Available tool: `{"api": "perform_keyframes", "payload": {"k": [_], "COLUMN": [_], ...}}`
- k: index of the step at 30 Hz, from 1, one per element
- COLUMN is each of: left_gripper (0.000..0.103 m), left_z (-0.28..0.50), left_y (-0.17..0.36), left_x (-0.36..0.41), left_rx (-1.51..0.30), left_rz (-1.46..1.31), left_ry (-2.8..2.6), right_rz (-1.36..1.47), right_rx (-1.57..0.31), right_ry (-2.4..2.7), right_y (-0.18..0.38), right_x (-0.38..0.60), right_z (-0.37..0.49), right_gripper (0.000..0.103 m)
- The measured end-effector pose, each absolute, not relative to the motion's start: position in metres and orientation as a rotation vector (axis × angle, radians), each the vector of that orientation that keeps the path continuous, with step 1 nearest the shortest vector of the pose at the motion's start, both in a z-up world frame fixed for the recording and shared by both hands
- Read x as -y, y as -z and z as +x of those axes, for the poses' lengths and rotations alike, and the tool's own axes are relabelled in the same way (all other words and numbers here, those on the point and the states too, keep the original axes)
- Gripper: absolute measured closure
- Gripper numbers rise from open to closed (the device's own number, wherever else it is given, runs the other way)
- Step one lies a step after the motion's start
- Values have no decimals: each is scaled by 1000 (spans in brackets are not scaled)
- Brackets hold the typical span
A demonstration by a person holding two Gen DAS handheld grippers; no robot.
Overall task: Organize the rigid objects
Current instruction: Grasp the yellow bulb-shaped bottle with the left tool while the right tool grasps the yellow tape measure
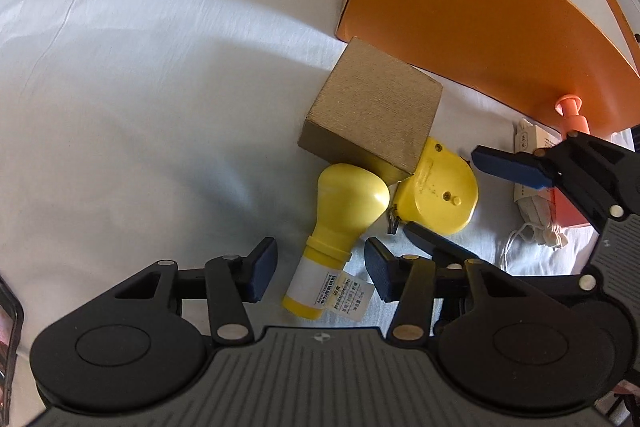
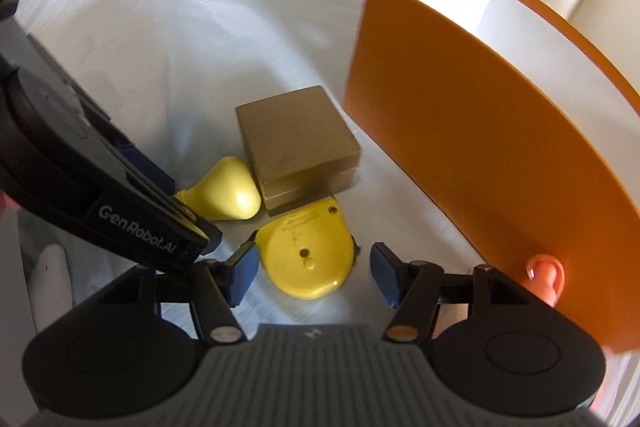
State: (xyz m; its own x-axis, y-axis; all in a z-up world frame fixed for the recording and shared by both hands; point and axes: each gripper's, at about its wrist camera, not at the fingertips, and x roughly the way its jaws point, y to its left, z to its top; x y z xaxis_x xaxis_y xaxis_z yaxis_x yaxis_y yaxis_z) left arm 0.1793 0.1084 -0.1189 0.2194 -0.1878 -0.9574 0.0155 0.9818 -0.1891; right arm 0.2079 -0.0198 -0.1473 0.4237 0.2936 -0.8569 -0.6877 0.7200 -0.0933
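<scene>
A yellow bulb-shaped bottle [image 1: 348, 203] lies on the white sheet [image 1: 140, 107], its labelled neck pointing toward me. My left gripper [image 1: 320, 271] is open and straddles that neck, with a gap at each pad. Beside it lies a yellow tape measure [image 2: 308, 255], flat between the pads of my open right gripper [image 2: 314, 273]; a gap shows at the right pad. A brown cardboard box [image 1: 372, 115] leans over both yellow things. In the left wrist view the right gripper [image 1: 440, 191] reaches in from the right over the tape measure [image 1: 440, 187].
A large orange box [image 2: 480, 131] with a white inside stands open to the right. A coral pump bottle [image 1: 570, 111] and a white drawstring pouch [image 1: 536, 223] lie by its wall. A phone edge [image 1: 8, 327] shows at far left. The left gripper's black housing [image 2: 132, 223] crowds the right wrist view.
</scene>
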Motion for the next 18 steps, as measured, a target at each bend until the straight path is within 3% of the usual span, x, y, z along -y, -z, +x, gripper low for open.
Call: {"api": "perform_keyframes", "payload": {"k": [9, 18], "left_gripper": [61, 70], "left_z": [180, 177], "left_y": [126, 126], "left_x": [-107, -105], "left_rx": [-1345, -1340], "left_rz": [-143, -157], "left_ry": [112, 100], "right_rz": [-458, -459], "right_rx": [-975, -953], "right_ry": [-650, -626], "right_y": [160, 160], "right_x": [15, 16], "right_z": [217, 206], "right_gripper": [40, 44]}}
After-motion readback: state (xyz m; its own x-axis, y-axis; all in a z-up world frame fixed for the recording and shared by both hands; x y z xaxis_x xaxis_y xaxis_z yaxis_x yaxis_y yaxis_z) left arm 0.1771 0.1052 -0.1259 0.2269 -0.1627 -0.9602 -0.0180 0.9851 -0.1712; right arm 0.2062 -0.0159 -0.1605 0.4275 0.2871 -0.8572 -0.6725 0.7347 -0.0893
